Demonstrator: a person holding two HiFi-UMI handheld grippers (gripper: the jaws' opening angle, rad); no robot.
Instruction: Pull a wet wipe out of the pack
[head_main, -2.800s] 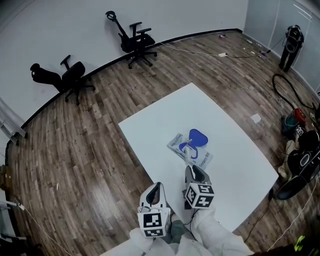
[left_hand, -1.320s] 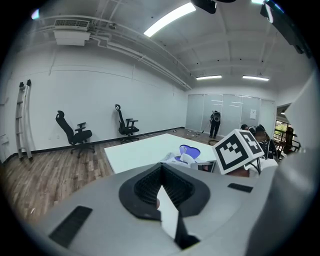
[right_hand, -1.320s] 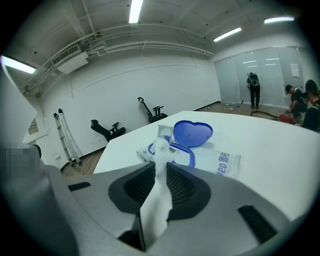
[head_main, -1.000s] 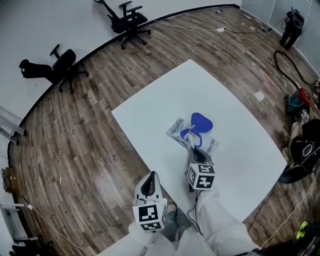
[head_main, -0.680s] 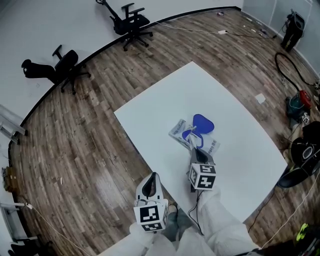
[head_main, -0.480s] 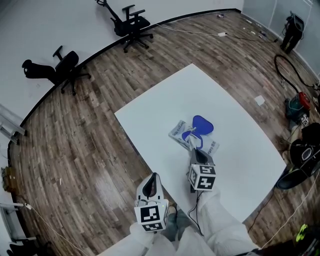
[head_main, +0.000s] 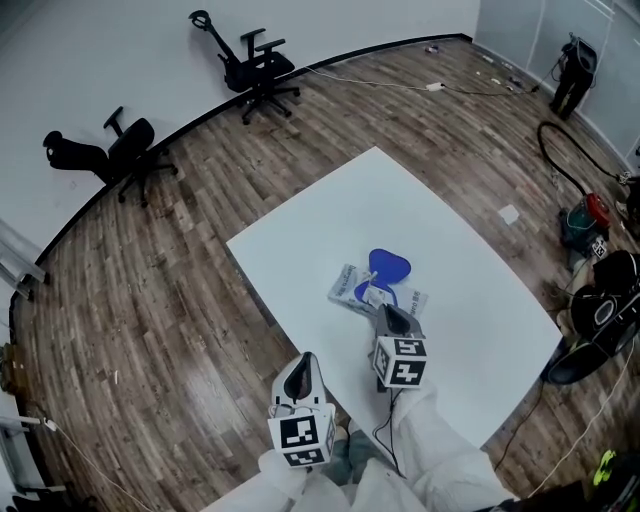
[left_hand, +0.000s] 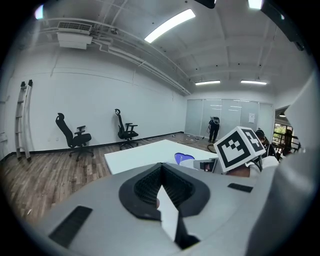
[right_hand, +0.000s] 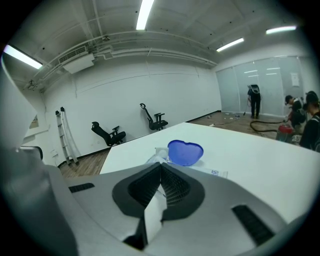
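One white table (head_main: 330, 215), biggest thing in shot, on wood floor (head_main: 150, 300). Two office chairs (head_main: 255, 70) by the far wall, well apart from it.

Left gripper (head_main: 301, 368) off the near table edge, well back from the work. Jaws together, nothing between.

Right gripper (head_main: 387, 313) over the table, nose just beside the pack (head_main: 352, 288). Jaws together too, nothing seen pinched in its own view.

Pack flat on the table, nearer the close edge. Blue lid (head_main: 388, 265) flipped open on the far side of the opening.

Smallest: white wipe tuft (right_hand: 159, 156) poking up out of the opening, just ahead of the right jaw tips. Touching or not, can't tell.

Handling, as a guess:
- Wipe soft, damp, limp, near weightless. Likely to tear or slip if nipped at the very edge.
- Better to take the tuft low, close to the opening, with full pad width.
- Pack light, slick film, nothing pinning it, so likely to lift or skate with the pull.
- Probably worth bringing the left gripper down on the pack body, clear of the lid, then drawing the wipe up and away steadily.
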